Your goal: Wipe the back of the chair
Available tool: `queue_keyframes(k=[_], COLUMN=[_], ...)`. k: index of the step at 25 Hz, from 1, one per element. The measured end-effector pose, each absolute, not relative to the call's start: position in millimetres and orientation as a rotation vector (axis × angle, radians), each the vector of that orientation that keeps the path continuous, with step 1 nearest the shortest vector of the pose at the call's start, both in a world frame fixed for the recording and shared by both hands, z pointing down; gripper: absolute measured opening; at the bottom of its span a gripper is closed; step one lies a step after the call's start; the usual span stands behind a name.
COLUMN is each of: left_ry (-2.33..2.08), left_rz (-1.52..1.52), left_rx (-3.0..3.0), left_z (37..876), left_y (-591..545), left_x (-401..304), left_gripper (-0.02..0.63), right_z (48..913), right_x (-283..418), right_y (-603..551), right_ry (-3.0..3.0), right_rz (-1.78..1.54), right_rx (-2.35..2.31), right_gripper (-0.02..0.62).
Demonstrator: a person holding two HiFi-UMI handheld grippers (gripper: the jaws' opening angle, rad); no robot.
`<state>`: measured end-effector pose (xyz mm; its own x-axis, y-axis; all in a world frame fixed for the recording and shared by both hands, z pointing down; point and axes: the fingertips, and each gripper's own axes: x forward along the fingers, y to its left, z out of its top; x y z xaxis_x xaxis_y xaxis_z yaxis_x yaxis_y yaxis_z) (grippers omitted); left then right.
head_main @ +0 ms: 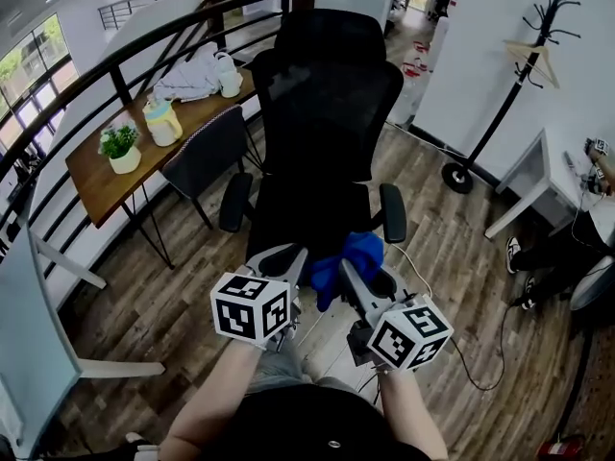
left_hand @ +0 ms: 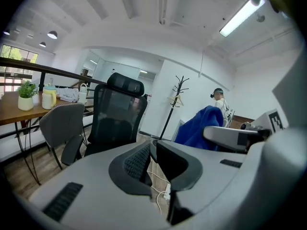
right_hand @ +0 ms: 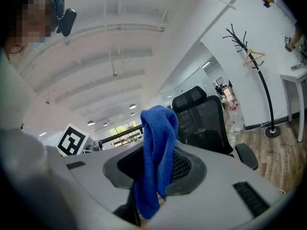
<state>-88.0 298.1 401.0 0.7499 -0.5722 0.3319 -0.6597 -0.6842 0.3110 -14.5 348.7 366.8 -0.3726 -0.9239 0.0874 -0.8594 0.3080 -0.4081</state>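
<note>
Your right gripper (right_hand: pixel 156 164) clamps the blue cloth (right_hand: pixel 158 128), ready for the mesh chair back (head_main: pixel 332 94) ahead; your left gripper (left_hand: pixel 151 150) is closed, empty.

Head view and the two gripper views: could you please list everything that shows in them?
office chair: one, black mesh, centre
cloth: one, blue, between the right gripper's jaws
side chair: one, grey, at the table
table: one, brown wood, left, by the railing
potted plant: one, green in a white pot, on the table
jug: one, pale yellow, on the table
fabric bundle: one, light grey, table's far end
coat stand: one, black, right
desk: one, white, right
other person: one, dark trousers, right edge
left gripper: grey, jaws together, empty
right gripper: grey, shut on the cloth
</note>
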Motion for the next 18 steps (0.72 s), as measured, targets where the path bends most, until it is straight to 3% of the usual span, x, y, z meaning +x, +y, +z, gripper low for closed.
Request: queue_keyframes(k=[18], left_ry=[-0.896], left_rz=[0.181], left_rx=[2.589], left_z=[358], left_y=[80], left_x=[-69], left_gripper=[0.051], right_z=[324], right_x=[5], right_y=[130], right_ry=[2.438], right_rz=[-0.453], right_rx=[-1.668], right_gripper=[0.121])
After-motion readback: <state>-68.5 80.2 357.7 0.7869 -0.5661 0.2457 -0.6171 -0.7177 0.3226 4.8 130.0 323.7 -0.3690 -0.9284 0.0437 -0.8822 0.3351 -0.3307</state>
